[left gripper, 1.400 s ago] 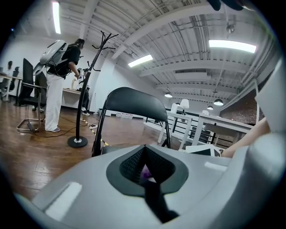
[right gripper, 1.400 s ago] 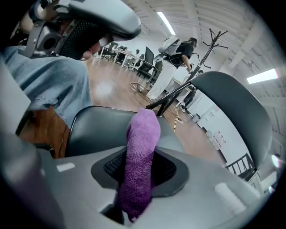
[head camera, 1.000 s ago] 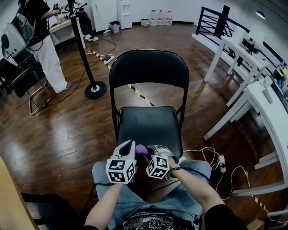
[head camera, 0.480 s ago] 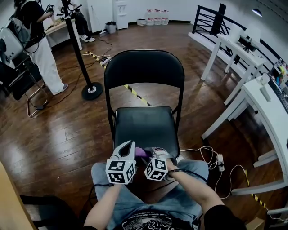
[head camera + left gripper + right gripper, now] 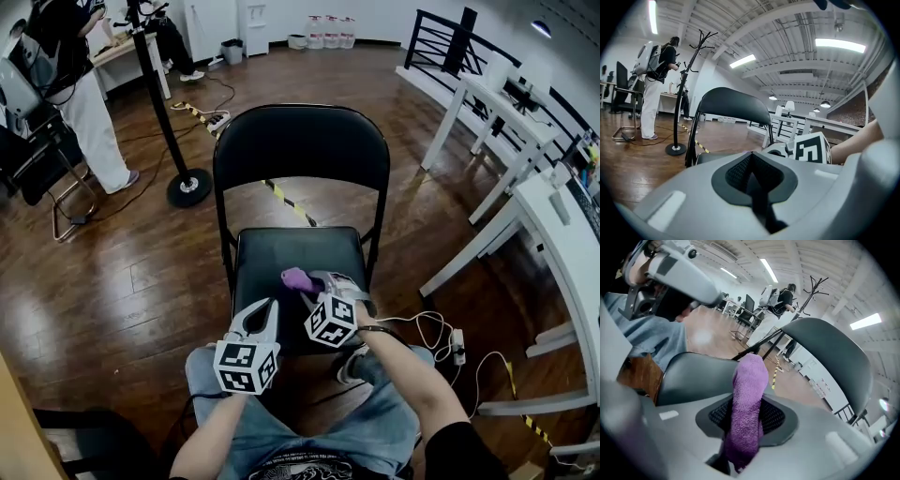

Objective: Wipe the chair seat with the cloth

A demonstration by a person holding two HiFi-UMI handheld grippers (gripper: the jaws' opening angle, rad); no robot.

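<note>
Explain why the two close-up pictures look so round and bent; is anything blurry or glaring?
Left gripper view: a wide-angle lens curves the ceiling beams and darkens the corners; the strip light glares white. Right gripper view: same bending on the chair back; the purple cloth is sharp, the picture's left edge blurred. Head view: milder bending, sheen on the wood floor.

No readable text, labels or numbers.
</note>
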